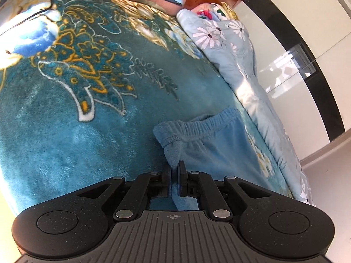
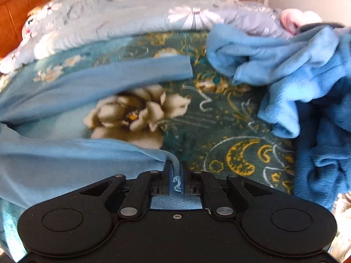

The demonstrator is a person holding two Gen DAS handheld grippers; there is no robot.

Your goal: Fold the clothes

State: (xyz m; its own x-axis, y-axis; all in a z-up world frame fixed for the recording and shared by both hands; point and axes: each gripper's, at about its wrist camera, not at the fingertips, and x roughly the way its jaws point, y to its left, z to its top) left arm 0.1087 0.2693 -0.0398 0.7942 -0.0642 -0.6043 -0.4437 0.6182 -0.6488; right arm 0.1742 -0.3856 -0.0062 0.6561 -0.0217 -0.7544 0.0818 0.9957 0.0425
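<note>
Light blue fleece pants [image 1: 210, 140] lie on a teal floral blanket [image 1: 92, 118], elastic waistband facing away. My left gripper [image 1: 175, 167] is shut on a corner of the waistband end. In the right wrist view, my right gripper [image 2: 175, 168] is shut on the hem of one pant leg [image 2: 72, 166], which stretches to the left. The other pant leg [image 2: 105, 76] lies across the blanket [image 2: 219, 127] farther away.
A crumpled blue fleece garment [image 2: 296, 70] is heaped at the right. A pale floral quilt [image 2: 136, 15] lies along the bed's far side and also shows in the left wrist view [image 1: 237, 52]. A wooden headboard [image 2: 19, 11] stands at the left.
</note>
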